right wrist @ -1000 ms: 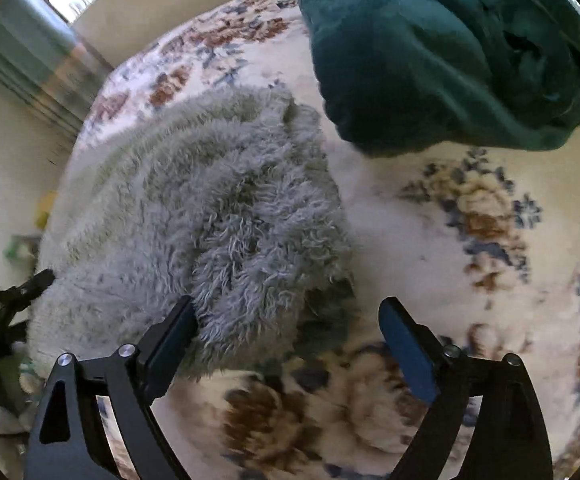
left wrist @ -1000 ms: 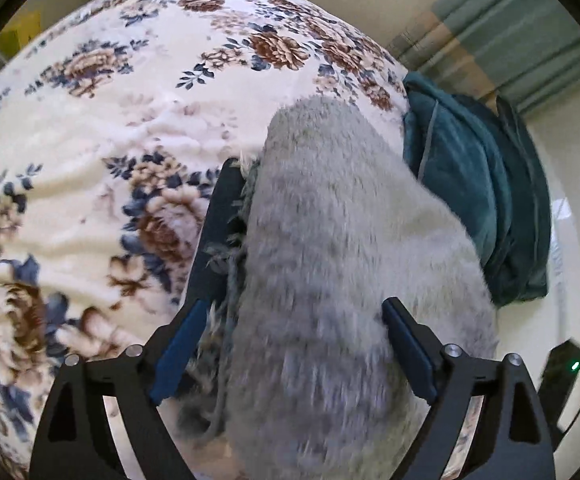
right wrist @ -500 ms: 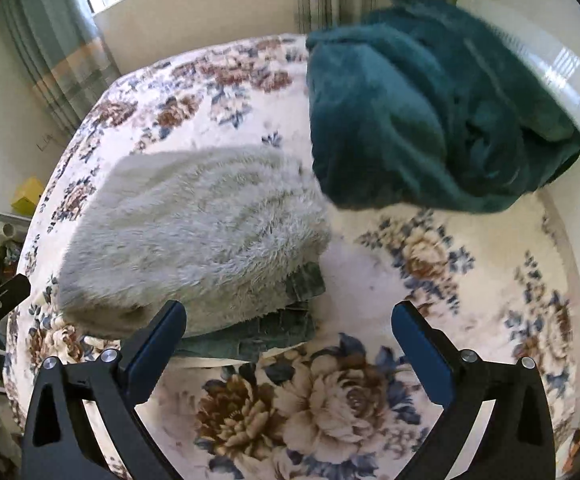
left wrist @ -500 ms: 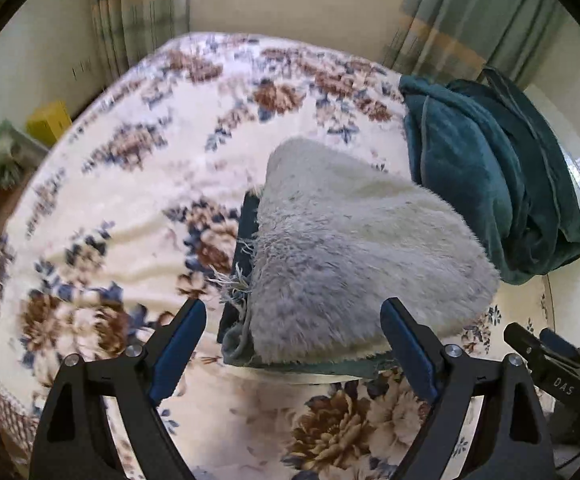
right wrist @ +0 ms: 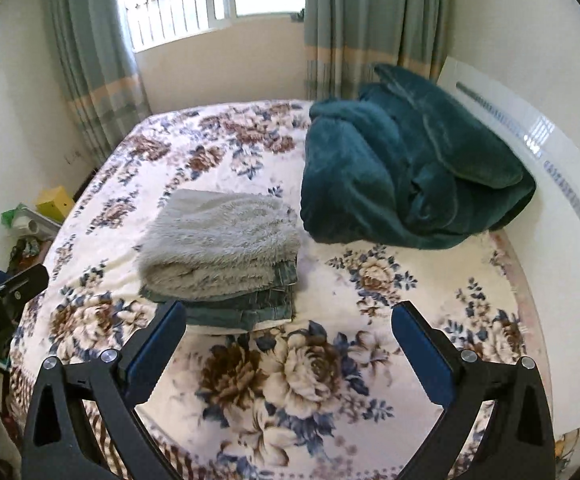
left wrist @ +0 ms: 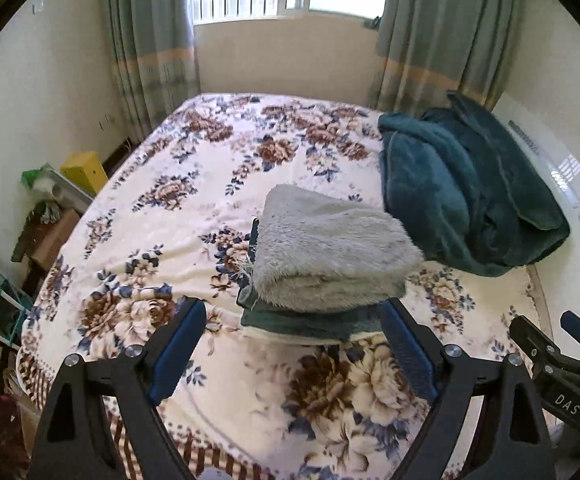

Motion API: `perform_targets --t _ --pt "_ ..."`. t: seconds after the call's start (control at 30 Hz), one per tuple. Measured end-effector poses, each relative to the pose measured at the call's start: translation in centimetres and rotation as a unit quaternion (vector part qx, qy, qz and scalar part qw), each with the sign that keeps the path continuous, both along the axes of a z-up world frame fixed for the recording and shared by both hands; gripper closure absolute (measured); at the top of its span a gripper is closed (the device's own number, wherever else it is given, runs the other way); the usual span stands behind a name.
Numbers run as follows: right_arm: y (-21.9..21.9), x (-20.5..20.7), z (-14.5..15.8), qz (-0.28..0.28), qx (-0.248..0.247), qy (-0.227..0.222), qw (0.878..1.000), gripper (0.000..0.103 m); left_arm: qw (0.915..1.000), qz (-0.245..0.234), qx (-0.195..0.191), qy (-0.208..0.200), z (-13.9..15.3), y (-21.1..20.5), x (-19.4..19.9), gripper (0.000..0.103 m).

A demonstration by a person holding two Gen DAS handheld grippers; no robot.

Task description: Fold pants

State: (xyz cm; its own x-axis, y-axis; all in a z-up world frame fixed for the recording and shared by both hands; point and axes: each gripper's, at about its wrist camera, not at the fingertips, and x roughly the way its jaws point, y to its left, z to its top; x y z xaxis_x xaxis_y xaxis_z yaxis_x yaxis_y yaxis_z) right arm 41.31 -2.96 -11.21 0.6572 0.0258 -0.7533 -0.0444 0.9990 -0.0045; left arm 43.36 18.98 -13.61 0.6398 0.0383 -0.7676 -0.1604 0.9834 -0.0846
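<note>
The pants (left wrist: 326, 256) lie folded in a thick stack on the floral bed (left wrist: 178, 208), grey fleecy lining on top and dark denim layers at the bottom. They also show in the right wrist view (right wrist: 222, 256). My left gripper (left wrist: 292, 340) is open and empty, held back from the stack near the bed's front edge. My right gripper (right wrist: 290, 340) is open and empty, also short of the stack. The right gripper shows at the right edge of the left wrist view (left wrist: 558, 360).
A bunched teal blanket (right wrist: 402, 176) lies right of the pants, close to them. A white headboard (right wrist: 562, 216) runs along the right. A yellow box (left wrist: 84, 170) and clutter stand left of the bed. Curtains and a window are at the back.
Both grippers have pulled back and up from the pants, which now lie folded and untouched. The views have widened from a close look at the fleece to the whole bed.
</note>
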Motion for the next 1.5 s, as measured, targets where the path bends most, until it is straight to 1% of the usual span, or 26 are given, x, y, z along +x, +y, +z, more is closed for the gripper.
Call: perform_targets --t 0.03,0.07,0.17,0.2,0.3,0.43,0.53,0.67,0.73,0.87,0.93,0.97,1.33,1.5 --pt "-0.1 -1.4 1.0 0.003 0.001 -0.007 1.0 0.0 1.0 0.0 -0.001 -0.004 0.5 -0.2 -0.9 0.014" --pt "-0.4 -3.4 2.3 0.007 0.0 -0.016 1.0 0.0 0.9999 0.0 -0.002 -0.011 1.6 -0.6 -2.6 0.014" --pt "-1.2 -7.4 5.0 0.014 0.004 -0.032 0.999 0.0 0.9997 0.0 0.001 -0.025 3.9 -1.6 -6.2 0.014" --pt "-1.4 -8.9 6.1 0.017 0.006 -0.039 0.999 0.0 0.9996 0.0 0.002 -0.028 4.4 -1.8 -6.9 0.014" --pt "-2.0 -12.8 9.0 0.03 0.005 -0.061 0.998 0.0 0.999 0.005 0.013 -0.043 6.9 -2.8 -10.6 0.014" --pt "-2.3 -17.5 12.4 0.043 0.007 -0.084 0.996 0.0 0.9976 0.012 0.027 -0.063 9.5 -3.8 -14.7 0.014" --pt "-2.4 -20.1 14.3 0.047 0.009 -0.093 0.995 0.0 0.997 0.01 0.022 -0.073 10.7 -4.0 -16.7 0.014" --pt "-2.0 -23.3 16.6 0.049 0.012 -0.102 0.993 0.0 0.9959 0.009 0.03 -0.085 12.5 -4.2 -19.2 0.014" --pt "-1.7 -24.5 17.5 0.051 0.017 -0.102 0.993 0.0 0.9958 0.006 0.032 -0.085 12.9 -4.2 -19.9 0.014" --pt "-1.1 -25.6 18.6 0.051 0.024 -0.103 0.993 0.0 0.9956 -0.001 0.033 -0.088 13.7 -3.8 -21.0 0.014" --pt "-1.0 -25.6 19.0 0.052 0.025 -0.104 0.993 0.0 0.9956 -0.005 0.033 -0.087 13.9 -4.0 -21.5 0.004" --pt "-0.8 -25.7 19.2 0.051 0.025 -0.105 0.993 0.0 0.9957 -0.006 0.03 -0.088 14.0 -3.8 -21.5 0.0" --pt "-0.2 -24.4 20.2 0.05 0.015 -0.105 0.993 0.0 0.994 0.007 0.033 -0.104 14.6 -3.7 -22.0 0.0" --pt "0.4 -24.2 20.4 0.055 0.013 -0.102 0.993 0.0 0.9942 0.008 0.035 -0.102 14.7 -3.5 -22.0 0.0"
